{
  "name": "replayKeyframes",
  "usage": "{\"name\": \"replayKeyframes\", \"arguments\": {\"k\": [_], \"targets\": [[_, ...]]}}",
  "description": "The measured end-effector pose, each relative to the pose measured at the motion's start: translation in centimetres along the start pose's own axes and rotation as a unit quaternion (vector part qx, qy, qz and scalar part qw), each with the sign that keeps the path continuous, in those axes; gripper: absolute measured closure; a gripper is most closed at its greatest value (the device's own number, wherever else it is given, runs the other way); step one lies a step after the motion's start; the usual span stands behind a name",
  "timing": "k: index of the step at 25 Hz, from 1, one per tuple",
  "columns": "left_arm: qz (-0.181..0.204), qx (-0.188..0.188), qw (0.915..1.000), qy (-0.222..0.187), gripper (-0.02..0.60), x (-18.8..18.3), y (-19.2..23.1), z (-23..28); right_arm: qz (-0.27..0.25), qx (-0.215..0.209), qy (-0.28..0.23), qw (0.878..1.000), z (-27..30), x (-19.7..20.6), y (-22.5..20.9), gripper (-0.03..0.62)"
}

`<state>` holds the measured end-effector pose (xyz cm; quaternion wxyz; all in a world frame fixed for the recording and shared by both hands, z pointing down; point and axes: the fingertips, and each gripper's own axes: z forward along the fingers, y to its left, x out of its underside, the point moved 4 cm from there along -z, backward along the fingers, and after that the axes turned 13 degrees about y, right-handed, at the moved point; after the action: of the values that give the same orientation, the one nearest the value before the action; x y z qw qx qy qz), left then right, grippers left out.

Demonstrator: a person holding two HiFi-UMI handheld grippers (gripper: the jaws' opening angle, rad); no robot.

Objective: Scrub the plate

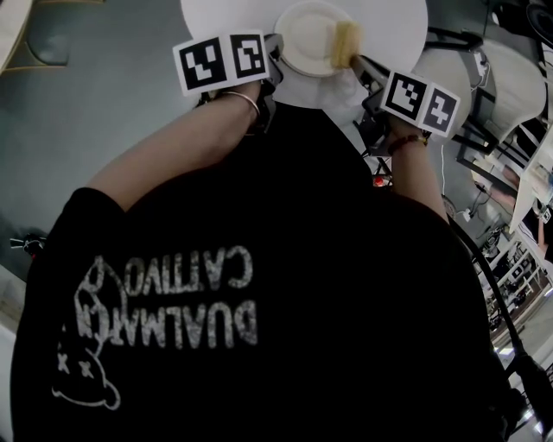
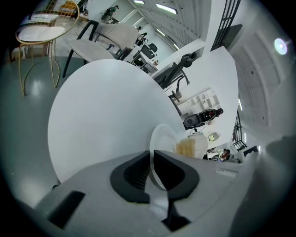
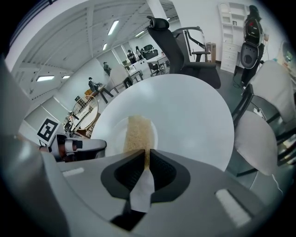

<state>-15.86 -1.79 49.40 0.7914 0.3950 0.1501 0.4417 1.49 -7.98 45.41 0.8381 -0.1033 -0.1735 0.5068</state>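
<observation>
A cream plate [image 1: 302, 39] is held over the round white table [image 1: 389, 22]. My left gripper [image 1: 275, 59] is shut on the plate's left rim; in the left gripper view the plate [image 2: 163, 139] stands edge-on, its rim pinched between the jaws of the left gripper [image 2: 151, 170]. My right gripper [image 1: 359, 62] is shut on a yellow sponge [image 1: 346, 43], which lies against the plate's right side. In the right gripper view the sponge [image 3: 138, 133] runs out from the right gripper [image 3: 148, 159] across the plate [image 3: 110, 134], with the left gripper [image 3: 78, 148] at the plate's left.
White chairs [image 1: 510, 78] stand right of the table, and a black office chair [image 3: 175, 46] stands beyond it. A gold-framed round side table [image 2: 41, 28] is farther off. A black cable [image 1: 492, 285] hangs at the person's right side.
</observation>
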Motion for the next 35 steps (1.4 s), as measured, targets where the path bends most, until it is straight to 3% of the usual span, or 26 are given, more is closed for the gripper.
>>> {"name": "replayKeyframes", "arguments": {"k": [24, 26, 29, 32, 35], "targets": [[0.003, -0.012, 0.9999, -0.005, 0.554, -0.4, 2.9, -2.2, 0.056, 0.041, -0.059, 0.996, -1.9, 0.4, -0.8, 0.554], [0.0, -0.006, 0.9999, -0.01, 0.555, -0.4, 2.8, -2.3, 0.057, 0.018, -0.087, 0.994, -2.8, 0.0, 0.5, 0.556], [-0.008, 0.008, 0.9996, -0.027, 0.558, -0.5, 1.6, -1.1, 0.053, -0.075, -0.109, 0.99, -3.5, -0.8, 2.7, 0.556], [-0.015, 0.014, 0.9993, -0.032, 0.56, -0.2, 0.6, -0.3, 0.044, -0.145, -0.083, 0.985, -2.6, -0.3, 5.1, 0.556], [-0.018, 0.017, 0.9992, -0.031, 0.558, -0.1, 0.6, -0.3, 0.02, -0.158, -0.039, 0.986, -0.5, 0.5, 7.3, 0.556]]}}
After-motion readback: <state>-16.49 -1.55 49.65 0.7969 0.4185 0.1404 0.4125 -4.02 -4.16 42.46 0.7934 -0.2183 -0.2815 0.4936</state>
